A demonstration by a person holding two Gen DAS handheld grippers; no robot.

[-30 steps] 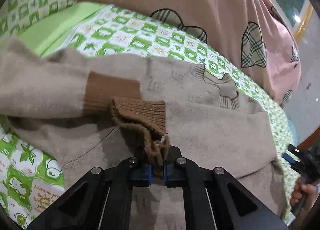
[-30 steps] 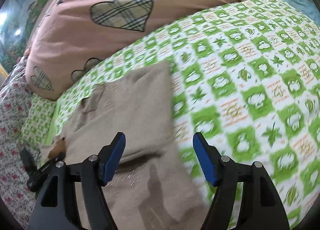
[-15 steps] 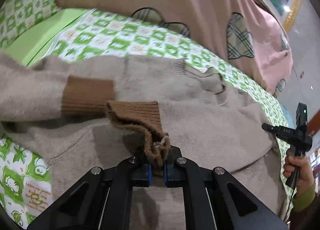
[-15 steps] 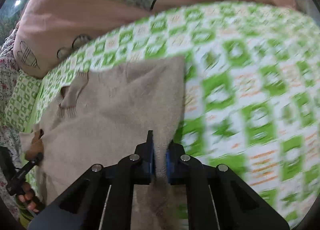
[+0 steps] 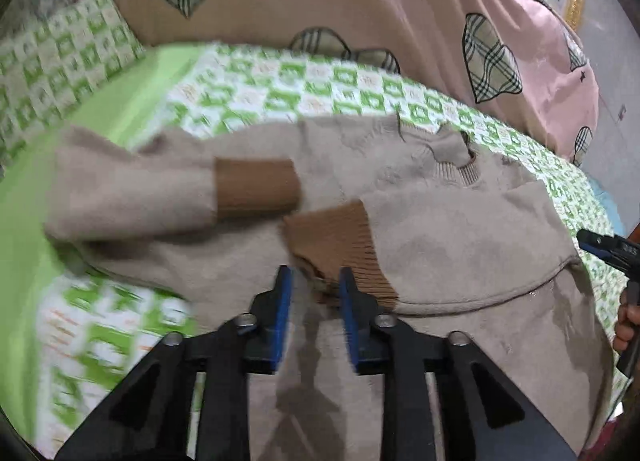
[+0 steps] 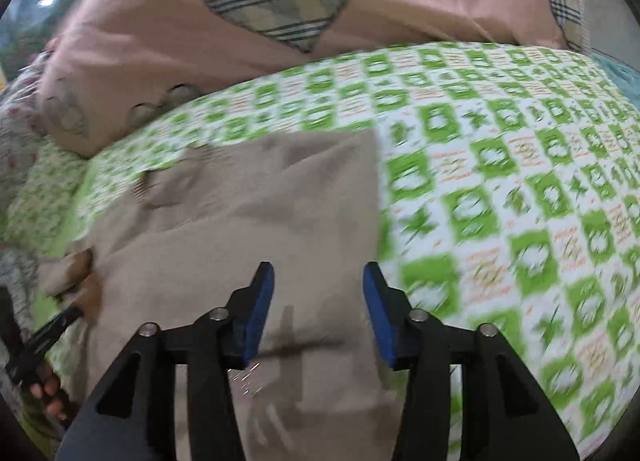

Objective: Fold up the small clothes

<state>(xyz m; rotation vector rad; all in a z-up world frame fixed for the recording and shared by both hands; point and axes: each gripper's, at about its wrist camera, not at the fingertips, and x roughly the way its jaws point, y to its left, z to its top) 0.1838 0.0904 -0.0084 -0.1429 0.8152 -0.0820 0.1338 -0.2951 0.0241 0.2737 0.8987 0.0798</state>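
Directly ahead of my left gripper [image 5: 313, 289] lies a small beige sweater [image 5: 440, 229], spread on a bed covered by a green and white checked sheet [image 5: 280, 89]. Its neck opening [image 5: 456, 165] points away from me, toward a pink quilt with plaid hearts [image 5: 360, 1] at the far side, so the garment's long axis runs from me toward that quilt. Both sleeves are folded in across the chest. Their brown ribbed cuffs sit near the middle: the far cuff [image 5: 256, 189] lies flat to the left, and the near cuff [image 5: 340, 249] lies just beyond my left fingertips, its frayed corner between the blue pads [image 5: 283, 301].

My left jaws are opening. The cuff corner sits between them, but the pads no longer seem to press on it, so I judge it released.

From the right wrist view, my right gripper [image 6: 318, 289] hangs over the sweater's right side, with the garment's straight right edge [image 6: 374, 189] running away just ahead of the right-hand finger. These jaws are opening too, with flat fabric below them and nothing gripped.

I judge the next fold goes along the long axis, bringing the bottom hem, nearest me, up toward the neck. Both grippers sit close to that near end, the left nearer the centre and the right nearer the outer edge.
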